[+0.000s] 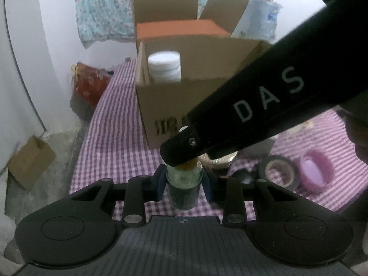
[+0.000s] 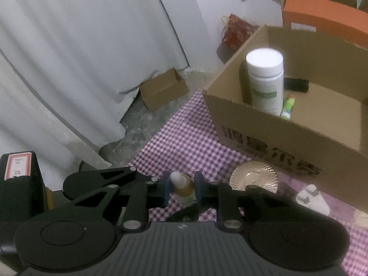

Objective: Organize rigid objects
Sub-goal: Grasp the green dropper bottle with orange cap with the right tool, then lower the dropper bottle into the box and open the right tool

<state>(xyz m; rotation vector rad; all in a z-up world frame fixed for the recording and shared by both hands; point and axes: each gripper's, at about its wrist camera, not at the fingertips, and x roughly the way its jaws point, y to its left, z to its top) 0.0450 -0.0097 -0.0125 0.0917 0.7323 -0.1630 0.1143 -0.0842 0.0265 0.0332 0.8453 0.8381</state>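
Here, round glass bottle (image 1: 184, 184), checked cloth (image 1: 119, 151).

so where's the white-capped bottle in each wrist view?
Left wrist: white-capped bottle stands upper centre, inside the open cardboard box, near its left wall.
Right wrist: same bottle sits upper right of centre, upright in the box's near-left corner.
Shared landmark: the orange box behind the cardboard box.
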